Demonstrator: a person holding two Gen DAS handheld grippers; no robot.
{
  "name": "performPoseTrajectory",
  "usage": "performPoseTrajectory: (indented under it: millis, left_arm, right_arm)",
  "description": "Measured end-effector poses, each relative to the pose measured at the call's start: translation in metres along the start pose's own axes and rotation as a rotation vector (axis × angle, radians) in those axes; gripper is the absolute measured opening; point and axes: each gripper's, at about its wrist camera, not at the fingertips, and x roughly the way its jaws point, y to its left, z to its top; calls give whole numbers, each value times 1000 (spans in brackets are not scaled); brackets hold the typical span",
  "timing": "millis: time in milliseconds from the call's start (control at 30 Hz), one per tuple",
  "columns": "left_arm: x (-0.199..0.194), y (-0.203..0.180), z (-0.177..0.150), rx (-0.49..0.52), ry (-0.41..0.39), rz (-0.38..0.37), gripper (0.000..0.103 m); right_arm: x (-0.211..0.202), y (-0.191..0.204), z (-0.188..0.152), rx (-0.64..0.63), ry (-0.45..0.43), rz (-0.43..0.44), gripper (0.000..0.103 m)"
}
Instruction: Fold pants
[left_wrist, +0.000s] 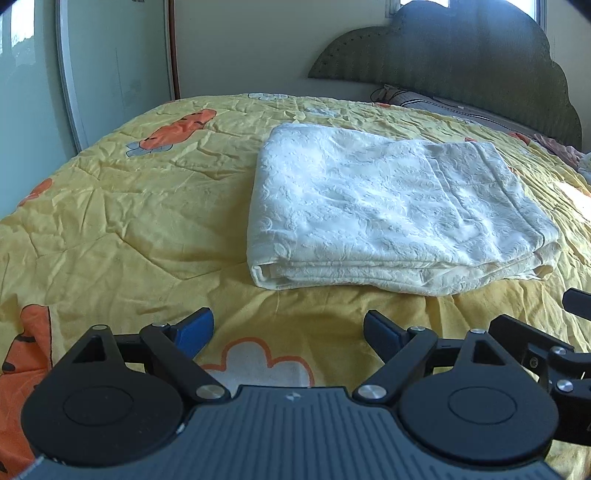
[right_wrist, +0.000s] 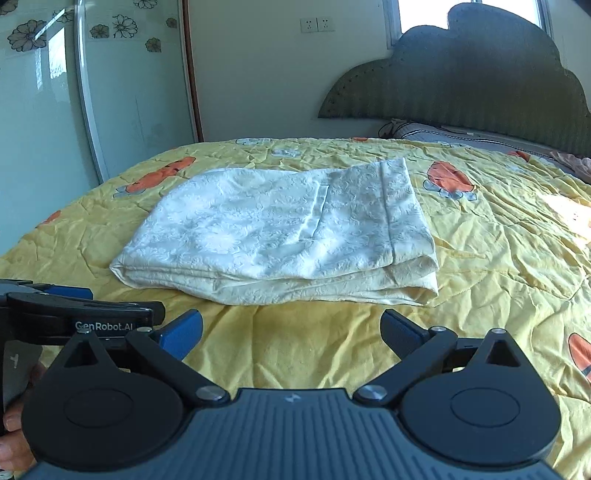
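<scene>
**A:** Bedroom is showing in both wrist views. Yellow quilt (left_wrist: 129, 206) with orange carrot prints is covering the bed, and it is lying wrinkled. Dark green scalloped headboard (left_wrist: 461, 55) is standing at the far end, and a glass sliding door (right_wrist: 44, 110) with flower decals is running along the left wall.

**B:** Pants?

**A:** Cream pants (left_wrist: 388, 206) are lying folded into a thick stack on the quilt, mid-bed, well short of the headboard. Layered fold edges are facing the cameras. A waistband strip and a pocket seam are showing on top in the right wrist view (right_wrist: 280, 229).

**B:** Grippers?

**A:** Left gripper (left_wrist: 288, 332) is hovering over bare quilt on the near side of the stack, jaws standing wide apart, with nothing between the blue pads (left_wrist: 194, 334). It is not touching the pants.

**B:** Right one?

**A:** Right gripper (right_wrist: 291, 332) is doing the same: jaws spread wide, only quilt between them, and it is sitting just short of the stack's near edge, clear of it. The left gripper's black body is poking in at the left edge of that view, with the person's fingers (right_wrist: 14, 443) wrapping its handle.

**B:** Sunlight?

**A:** A bright patch (right_wrist: 569, 214) is falling on the quilt's right side.
</scene>
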Motion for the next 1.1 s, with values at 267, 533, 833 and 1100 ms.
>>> performPoseTrajectory:
  millis: [267, 533, 833, 1100]
  left_arm:
    - [0, -1, -5, 27, -11, 13, 92]
    - [2, -1, -12, 32, -36, 23, 97]
    - [1, -1, -15, 39, -42, 6, 101]
    - [0, 2, -17, 35, -34, -5, 103]
  right_arm:
    - [7, -4, -2, -12, 36, 3, 103]
    - [16, -6, -10, -7, 50, 0, 103]
    - [27, -5, -13, -35, 107, -13, 103]
    - [28, -5, -14, -51, 102, -11, 103]
